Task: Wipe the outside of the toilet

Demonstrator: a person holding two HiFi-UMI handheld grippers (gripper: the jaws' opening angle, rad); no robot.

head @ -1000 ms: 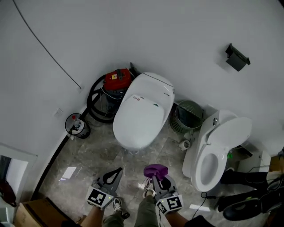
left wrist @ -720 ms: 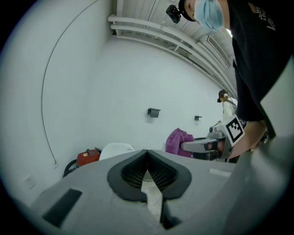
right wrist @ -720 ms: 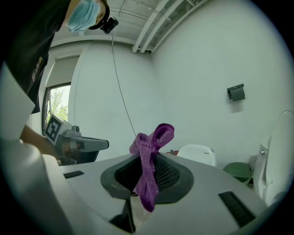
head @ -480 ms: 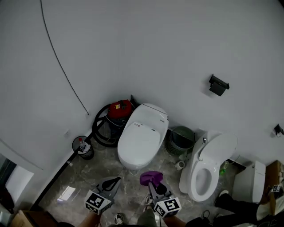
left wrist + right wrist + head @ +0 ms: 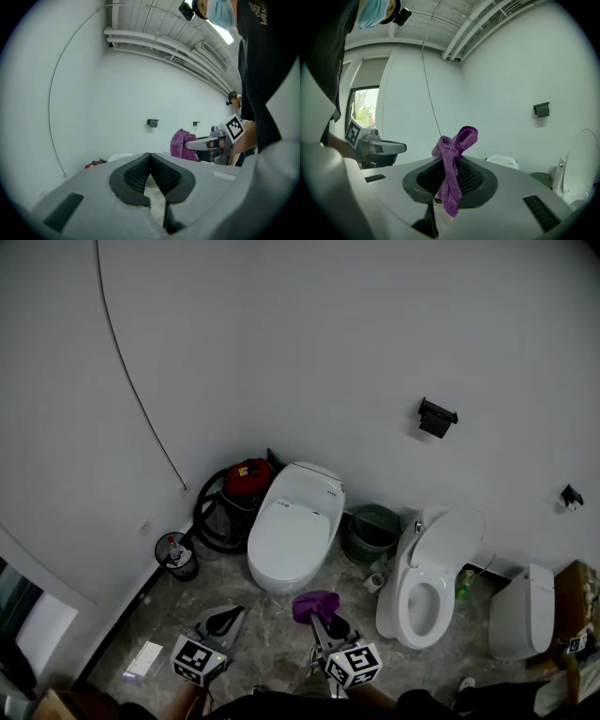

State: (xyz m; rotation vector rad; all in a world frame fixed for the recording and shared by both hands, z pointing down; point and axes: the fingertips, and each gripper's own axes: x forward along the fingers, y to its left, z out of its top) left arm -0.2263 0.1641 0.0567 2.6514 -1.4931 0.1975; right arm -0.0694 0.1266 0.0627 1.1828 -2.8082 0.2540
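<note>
The toilet [image 5: 291,532], white with its lid down, stands against the curved wall ahead of you, a little left of centre in the head view. There are small marks at the rear of its lid, too small to read.

Your right gripper [image 5: 449,164] is clamped on a purple cloth [image 5: 455,140]. The cloth bunches up above the jaws and hangs down between them, and you hold it short of the toilet, apart from it. The marker cube [image 5: 354,664] on that gripper shows a black-and-white square pattern. Your left gripper [image 5: 150,159] has its jaws together with nothing between them. It is near the right one and also apart from the toilet.

Just right of the toilet stands a green slatted basket [image 5: 373,532]; its contents cannot be made out. Beyond it, a second toilet [image 5: 427,596] has its lid raised and its bowl open. A red vacuum [image 5: 246,474] sits close against the toilet's left rear, with its black hose [image 5: 206,521] looped on the floor. Farther left, a small black pot [image 5: 176,557] holds something bottle-like.
</note>
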